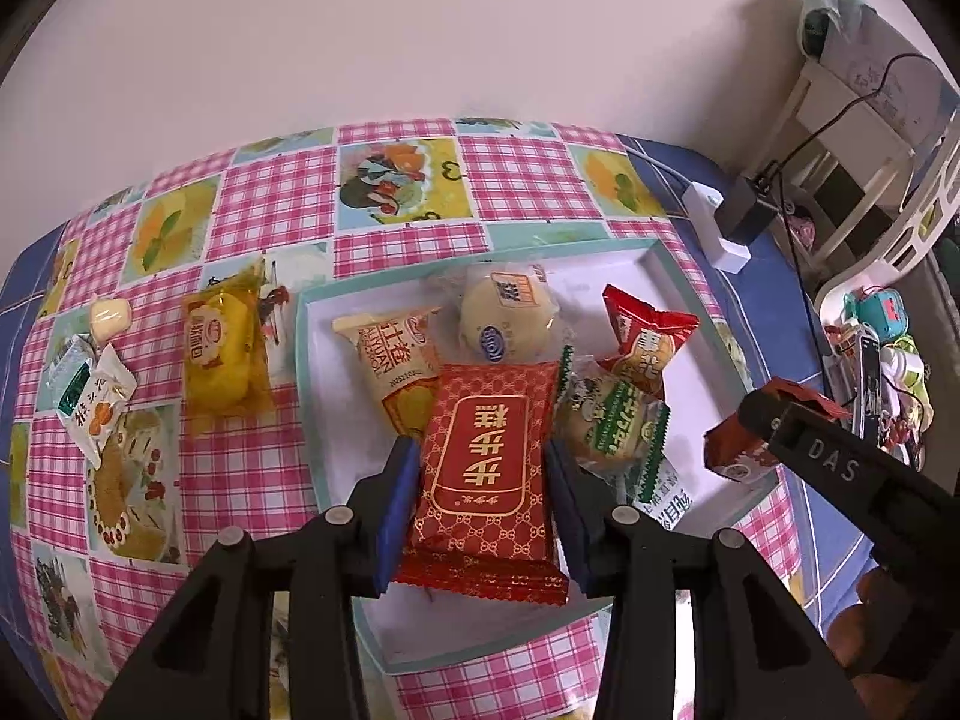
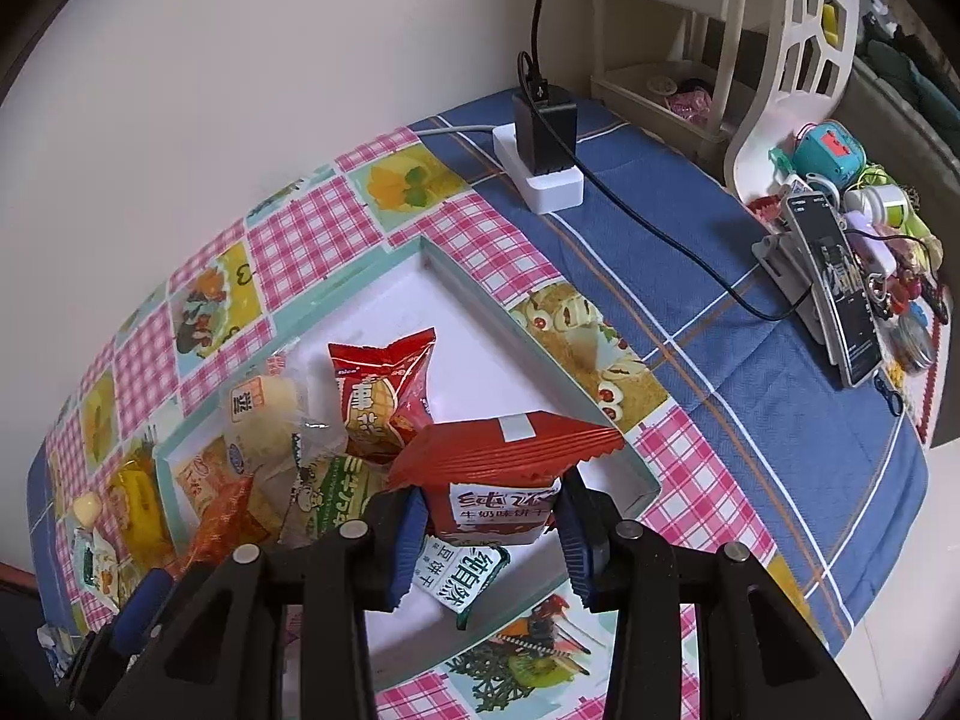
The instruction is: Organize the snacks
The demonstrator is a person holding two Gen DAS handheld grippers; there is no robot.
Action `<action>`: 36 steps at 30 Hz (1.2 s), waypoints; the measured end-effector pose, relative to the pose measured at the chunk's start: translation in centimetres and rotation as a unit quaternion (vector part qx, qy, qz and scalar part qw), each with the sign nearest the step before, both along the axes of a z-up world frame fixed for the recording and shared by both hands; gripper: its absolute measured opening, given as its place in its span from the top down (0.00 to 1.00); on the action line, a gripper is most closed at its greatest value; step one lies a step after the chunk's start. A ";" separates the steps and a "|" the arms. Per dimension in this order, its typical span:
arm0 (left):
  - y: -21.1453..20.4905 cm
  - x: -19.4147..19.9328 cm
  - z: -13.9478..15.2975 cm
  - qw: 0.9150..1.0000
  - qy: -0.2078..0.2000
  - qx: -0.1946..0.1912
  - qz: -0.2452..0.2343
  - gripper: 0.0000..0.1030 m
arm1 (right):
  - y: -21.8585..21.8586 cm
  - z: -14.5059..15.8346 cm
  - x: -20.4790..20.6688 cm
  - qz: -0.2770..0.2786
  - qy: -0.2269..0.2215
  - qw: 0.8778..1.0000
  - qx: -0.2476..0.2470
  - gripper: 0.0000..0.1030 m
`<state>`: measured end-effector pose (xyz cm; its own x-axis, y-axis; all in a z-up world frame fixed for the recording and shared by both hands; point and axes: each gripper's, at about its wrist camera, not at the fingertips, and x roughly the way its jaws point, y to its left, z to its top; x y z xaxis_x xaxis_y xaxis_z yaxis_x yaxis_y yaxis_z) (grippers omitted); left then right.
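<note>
My left gripper (image 1: pixel 480 456) is shut on a red packet with gold lettering (image 1: pixel 486 480), its blue pads pressing both long sides above the white, teal-rimmed tray (image 1: pixel 480 258). My right gripper (image 2: pixel 489 516) is shut on a red-topped biscuit packet (image 2: pixel 498 468) over the tray's (image 2: pixel 480 294) right part. In the left wrist view that gripper (image 1: pixel 762 426) shows at the right with its packet (image 1: pixel 735 456). The tray holds a cream-orange packet (image 1: pixel 396 360), a pale round bun (image 1: pixel 507 318), a red packet (image 1: pixel 645 336) and a green-white packet (image 1: pixel 606 426).
Left of the tray lie a yellow cake packet (image 1: pixel 222 348), a pale candy (image 1: pixel 110 315) and small white-green packets (image 1: pixel 90 396). A white power strip with a black adapter (image 2: pixel 546 144) and a phone on a stand (image 2: pixel 840 294) sit on the blue cloth to the right.
</note>
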<state>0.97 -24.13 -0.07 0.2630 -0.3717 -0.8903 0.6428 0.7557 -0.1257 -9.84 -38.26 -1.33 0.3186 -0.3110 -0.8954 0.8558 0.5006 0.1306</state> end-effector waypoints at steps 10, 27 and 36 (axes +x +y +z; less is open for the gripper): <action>0.9 0.5 0.5 1.000 0.006 -0.001 0.022 0.46 | 0.1 -0.1 0.2 0.003 0.002 1.000 0.003 0.48; 4.5 4.0 -1.7 0.988 -0.002 0.065 0.142 0.19 | 1.3 -1.1 1.8 0.040 0.027 0.999 0.012 0.21; 6.2 5.0 -1.7 0.981 -0.012 0.071 0.182 0.08 | 1.9 -0.9 2.2 0.049 0.023 0.998 0.009 0.02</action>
<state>6.01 -17.89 -1.79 0.3768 -0.1221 -0.9182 0.3282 0.9446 0.0091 -7.59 -36.37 -2.26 0.3053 -0.2643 -0.9149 0.8075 0.5810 0.1016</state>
